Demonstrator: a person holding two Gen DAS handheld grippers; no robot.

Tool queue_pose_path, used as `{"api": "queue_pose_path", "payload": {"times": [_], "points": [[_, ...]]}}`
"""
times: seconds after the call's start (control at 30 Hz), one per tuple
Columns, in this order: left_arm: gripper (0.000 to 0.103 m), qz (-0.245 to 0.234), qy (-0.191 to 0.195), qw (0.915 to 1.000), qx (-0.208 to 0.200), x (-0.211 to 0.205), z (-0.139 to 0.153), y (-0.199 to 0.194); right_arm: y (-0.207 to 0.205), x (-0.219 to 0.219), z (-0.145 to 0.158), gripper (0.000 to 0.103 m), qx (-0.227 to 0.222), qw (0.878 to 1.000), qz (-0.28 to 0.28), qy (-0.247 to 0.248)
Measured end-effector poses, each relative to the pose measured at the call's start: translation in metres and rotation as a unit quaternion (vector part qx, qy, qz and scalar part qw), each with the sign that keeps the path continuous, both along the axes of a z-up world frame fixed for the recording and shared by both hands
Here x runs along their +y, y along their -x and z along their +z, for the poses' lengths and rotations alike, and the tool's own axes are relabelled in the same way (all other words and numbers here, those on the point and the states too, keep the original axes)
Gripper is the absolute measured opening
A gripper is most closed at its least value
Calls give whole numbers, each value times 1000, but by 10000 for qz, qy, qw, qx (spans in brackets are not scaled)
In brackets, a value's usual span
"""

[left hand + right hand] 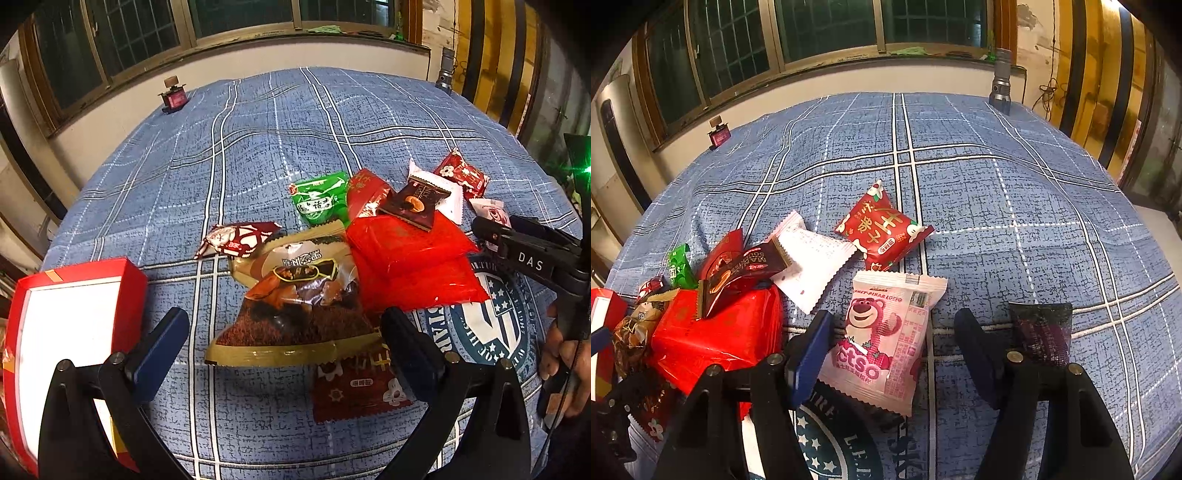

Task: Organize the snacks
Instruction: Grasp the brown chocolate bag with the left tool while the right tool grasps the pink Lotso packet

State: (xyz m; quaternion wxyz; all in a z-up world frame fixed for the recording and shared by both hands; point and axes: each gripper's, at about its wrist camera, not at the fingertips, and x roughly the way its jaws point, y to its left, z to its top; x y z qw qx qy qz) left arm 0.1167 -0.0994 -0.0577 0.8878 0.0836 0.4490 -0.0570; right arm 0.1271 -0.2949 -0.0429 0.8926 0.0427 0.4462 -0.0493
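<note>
Both claws, left claw (pixel 284 332) and right claw (pixel 892 343), hover spread over snacks.

Glossy crinkled plastic on the brown snack bag (pixel 295 306); matt woven cloth on the checked tablecloth (pixel 997 206).
</note>
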Motion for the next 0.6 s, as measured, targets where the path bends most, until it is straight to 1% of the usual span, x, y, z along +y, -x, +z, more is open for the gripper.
{"api": "queue_pose_path", "payload": {"times": [0.33, 0.6], "points": [[103, 73, -124, 9998, -117, 2, -1, -8, 0, 2, -1, 71, -3, 10000, 5, 19], [103, 122, -66, 9998, -104, 5, -4, -14, 0, 4, -2, 72, 0, 10000, 20, 43]]}}
